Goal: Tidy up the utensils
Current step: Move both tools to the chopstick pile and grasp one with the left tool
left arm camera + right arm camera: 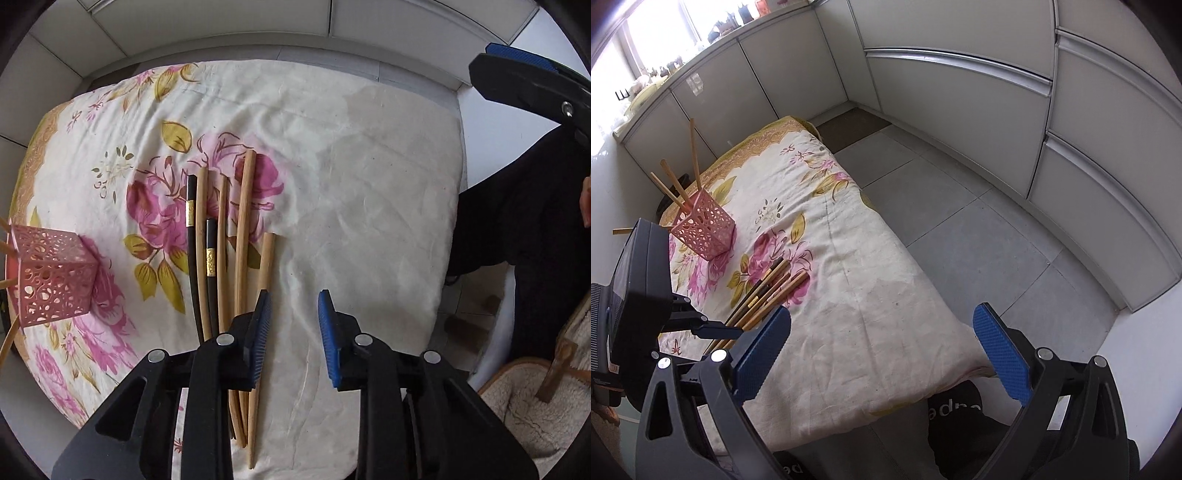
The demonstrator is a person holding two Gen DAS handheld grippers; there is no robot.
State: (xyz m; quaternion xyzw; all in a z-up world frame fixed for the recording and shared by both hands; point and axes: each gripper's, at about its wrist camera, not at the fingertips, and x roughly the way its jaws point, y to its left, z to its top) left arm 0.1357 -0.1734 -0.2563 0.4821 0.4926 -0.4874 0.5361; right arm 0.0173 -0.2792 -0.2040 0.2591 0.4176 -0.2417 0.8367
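Our left gripper [295, 321] is spread at lower centre, its left pad over the loose wooden and black chopsticks [221, 251] on the floral cloth [369, 206]. Our right gripper [882, 354] is spread, empty. The pink perforated holder [703, 230] stands left.

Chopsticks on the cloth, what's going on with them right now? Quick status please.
Left gripper open, empty, low over chopsticks. Right gripper open, empty, off to the side. Some sticks already in pink holder. Nothing in the way.

right gripper [882, 354]: jaws wide, empty | chopsticks [764, 291]: bundle on cloth [849, 295], near left | holder [703, 230]: far left, sticks upright
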